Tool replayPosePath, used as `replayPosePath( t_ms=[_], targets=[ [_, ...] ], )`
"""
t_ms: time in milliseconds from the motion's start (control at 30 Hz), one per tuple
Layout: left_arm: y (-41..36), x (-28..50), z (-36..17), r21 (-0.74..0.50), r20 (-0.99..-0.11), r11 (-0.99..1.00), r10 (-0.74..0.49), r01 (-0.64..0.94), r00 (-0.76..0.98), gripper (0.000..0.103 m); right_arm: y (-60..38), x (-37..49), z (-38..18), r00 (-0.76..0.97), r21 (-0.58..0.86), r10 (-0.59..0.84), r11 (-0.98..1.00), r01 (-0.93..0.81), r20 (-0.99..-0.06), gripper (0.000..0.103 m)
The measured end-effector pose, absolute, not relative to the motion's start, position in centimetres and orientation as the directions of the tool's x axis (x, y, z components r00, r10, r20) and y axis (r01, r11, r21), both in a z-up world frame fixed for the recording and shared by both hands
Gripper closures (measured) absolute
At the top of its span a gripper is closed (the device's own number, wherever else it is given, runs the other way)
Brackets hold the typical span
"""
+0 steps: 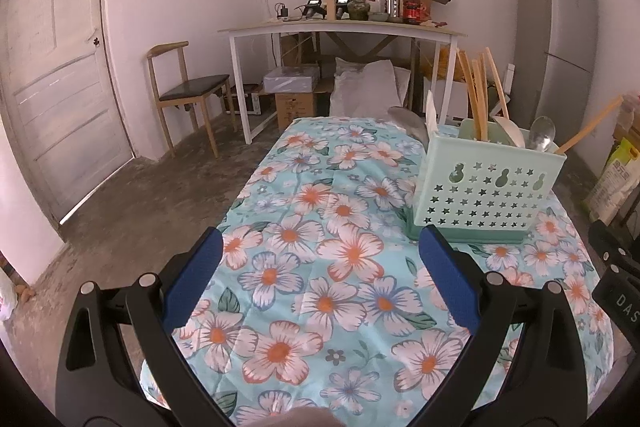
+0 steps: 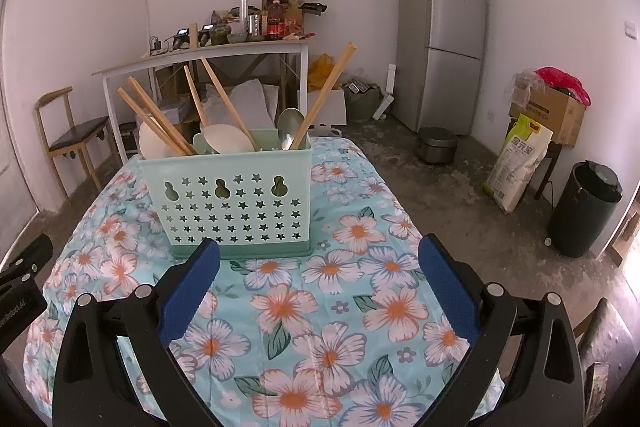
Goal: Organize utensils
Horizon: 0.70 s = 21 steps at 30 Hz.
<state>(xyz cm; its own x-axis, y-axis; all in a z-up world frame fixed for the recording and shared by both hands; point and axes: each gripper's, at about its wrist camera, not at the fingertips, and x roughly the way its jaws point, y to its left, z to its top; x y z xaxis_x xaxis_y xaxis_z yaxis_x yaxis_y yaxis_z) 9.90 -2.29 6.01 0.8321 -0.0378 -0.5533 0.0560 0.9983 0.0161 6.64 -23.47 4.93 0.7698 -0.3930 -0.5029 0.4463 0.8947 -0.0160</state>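
Observation:
A mint-green utensil caddy (image 1: 486, 193) (image 2: 230, 201) with star-shaped holes stands on the floral tablecloth (image 1: 340, 267) (image 2: 320, 307). It holds several wooden chopsticks (image 1: 476, 95) (image 2: 156, 117), white spoons (image 2: 226, 139) (image 1: 510, 131) and a metal spoon (image 2: 289, 129) (image 1: 542, 133). My left gripper (image 1: 320, 245) is open over bare cloth, left of and nearer than the caddy, nothing between its blue pads. My right gripper (image 2: 320, 249) is open too, just in front of the caddy's right half. The other gripper's black body shows at each view's edge (image 1: 618, 279) (image 2: 22, 279).
Beyond the table stand a wooden chair (image 1: 188, 91) (image 2: 70, 135), a cluttered white desk (image 1: 340, 27) (image 2: 200, 57) and a grey fridge (image 1: 560, 39) (image 2: 440, 39). A rice sack (image 2: 516, 163), cardboard box (image 2: 554, 113) and black bin (image 2: 584, 209) sit on the floor to the right. A door (image 1: 52, 67) is left.

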Motion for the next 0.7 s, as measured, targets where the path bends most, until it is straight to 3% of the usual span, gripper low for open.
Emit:
replayPosePath(
  t_ms=[700],
  targets=[
    [-2.34,10.01,5.98,0.015,-0.552,0.998,-0.045,0.063,0.833,0.008,-23.46,6.81,4.93,0.773,-0.01,-0.386,0.897,0.442,-0.504,0.006]
  ],
)
